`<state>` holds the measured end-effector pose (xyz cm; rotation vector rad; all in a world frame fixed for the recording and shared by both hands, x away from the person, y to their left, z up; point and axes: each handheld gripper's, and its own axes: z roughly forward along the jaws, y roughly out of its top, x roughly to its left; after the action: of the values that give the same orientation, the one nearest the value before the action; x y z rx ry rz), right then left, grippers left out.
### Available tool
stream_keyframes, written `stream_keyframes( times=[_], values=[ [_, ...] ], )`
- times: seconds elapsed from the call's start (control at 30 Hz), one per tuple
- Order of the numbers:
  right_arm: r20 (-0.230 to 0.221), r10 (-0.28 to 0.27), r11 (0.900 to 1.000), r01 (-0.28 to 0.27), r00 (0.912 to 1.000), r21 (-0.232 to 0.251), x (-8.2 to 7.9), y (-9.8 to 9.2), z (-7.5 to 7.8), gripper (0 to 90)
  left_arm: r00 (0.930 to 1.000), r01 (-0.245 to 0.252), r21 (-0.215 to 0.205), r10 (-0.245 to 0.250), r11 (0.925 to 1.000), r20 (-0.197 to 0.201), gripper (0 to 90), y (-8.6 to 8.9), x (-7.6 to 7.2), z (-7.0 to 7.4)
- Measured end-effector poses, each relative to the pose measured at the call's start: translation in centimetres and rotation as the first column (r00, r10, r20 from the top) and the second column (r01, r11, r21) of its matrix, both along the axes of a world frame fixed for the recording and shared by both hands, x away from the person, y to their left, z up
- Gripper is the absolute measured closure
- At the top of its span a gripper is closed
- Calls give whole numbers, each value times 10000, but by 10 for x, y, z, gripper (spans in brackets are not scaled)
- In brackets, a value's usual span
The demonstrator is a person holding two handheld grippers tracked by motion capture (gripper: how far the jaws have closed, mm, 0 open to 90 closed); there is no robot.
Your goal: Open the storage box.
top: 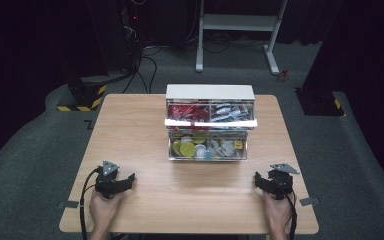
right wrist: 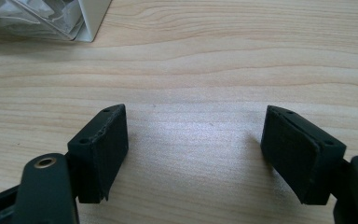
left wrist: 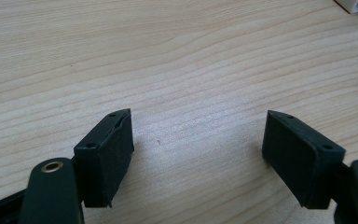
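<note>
Distance is what matters here — the drawer box (top: 209, 127) sits at the centre of the high view, on the table (top: 130, 125), while both grippers rest low in the frame, well apart from it. The left gripper (top: 126, 180) lies at lower left, the right gripper (top: 261, 181) at lower right, each with its jaws spread and nothing but bare wood between them. The box's long axis runs left to right across the frame, and its two clear drawers face the person, the lower one standing out furthest. In the right gripper view a corner of the box (right wrist: 42, 18) shows at upper left; in the left gripper view only a sliver shows at upper right. By that, I judge the right gripper slightly nearer — either must travel up-frame and inward to reach a drawer front.
</note>
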<state>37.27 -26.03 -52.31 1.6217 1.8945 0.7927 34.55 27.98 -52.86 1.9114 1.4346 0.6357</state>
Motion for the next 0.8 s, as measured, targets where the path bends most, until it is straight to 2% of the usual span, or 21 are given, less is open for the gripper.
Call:
stream_keyframes(
  times=[0.57,0.63,0.8],
  values=[
    [-9,205,9998,-205,9998,69,-5,0,2,298,10000,-32,10,32,10000,43,267,1,0,0],
    [-9,246,9993,-246,9997,290,-6,-2,3,315,10000,-22,19,22,10000,42,267,1,0,0],
    [113,248,9986,-253,9996,475,-8,-3,4,319,10000,-28,17,28,10000,45,267,1,0,0]
  ],
)
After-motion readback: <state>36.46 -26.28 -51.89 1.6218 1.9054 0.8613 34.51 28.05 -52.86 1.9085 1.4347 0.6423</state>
